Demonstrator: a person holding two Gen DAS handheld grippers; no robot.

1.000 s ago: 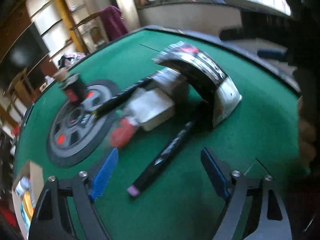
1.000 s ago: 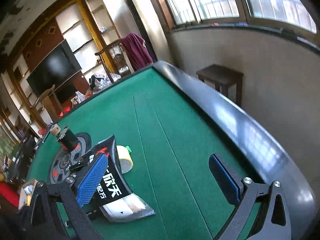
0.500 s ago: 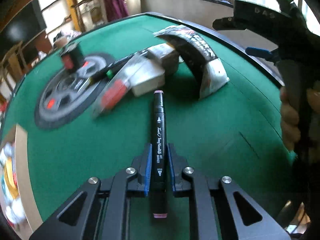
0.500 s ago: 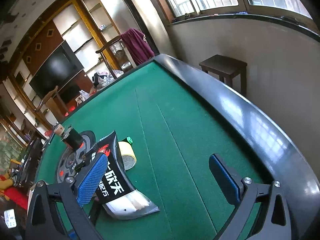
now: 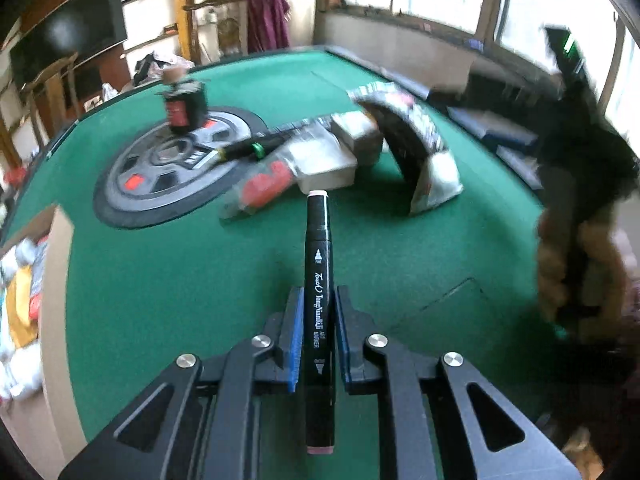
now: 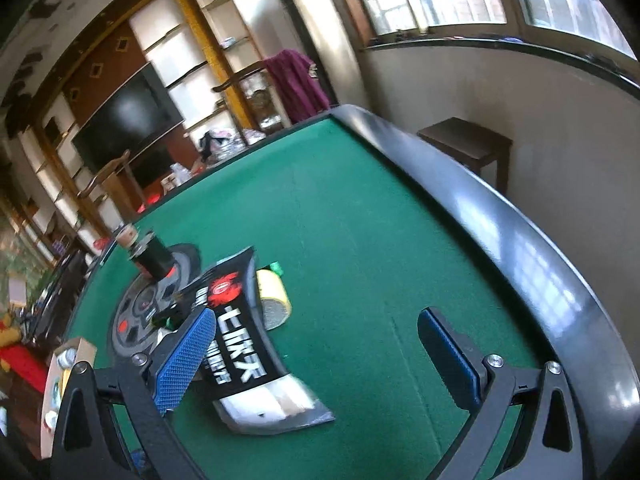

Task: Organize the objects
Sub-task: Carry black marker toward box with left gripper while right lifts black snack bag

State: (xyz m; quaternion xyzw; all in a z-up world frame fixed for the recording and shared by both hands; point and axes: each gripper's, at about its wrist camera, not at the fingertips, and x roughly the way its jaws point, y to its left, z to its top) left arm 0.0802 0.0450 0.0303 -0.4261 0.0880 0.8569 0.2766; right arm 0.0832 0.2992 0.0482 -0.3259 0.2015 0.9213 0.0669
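Note:
My left gripper (image 5: 317, 300) is shut on a black art marker (image 5: 318, 264) with pink end caps, held above the green felt table (image 5: 180, 264), pointing forward. Ahead lie a white box (image 5: 324, 160), a clear packet with red contents (image 5: 264, 188), a second black marker (image 5: 256, 148) and a curved black snack bag (image 5: 412, 140). My right gripper (image 6: 320, 344) is open and empty above the table; the snack bag (image 6: 236, 340) lies under its left finger, beside a roll of yellow tape (image 6: 274, 298).
A tyre-shaped mat (image 5: 160, 168) carries a dark bottle (image 5: 184, 104); both also show in the right wrist view, the bottle (image 6: 150, 256) upright. A cardboard box (image 5: 24, 300) of items stands at the left edge. The black table rail (image 6: 500, 220) runs along the right.
The left gripper closed on the black marker and lifted it off the felt. The right gripper stayed open and drifted slightly.

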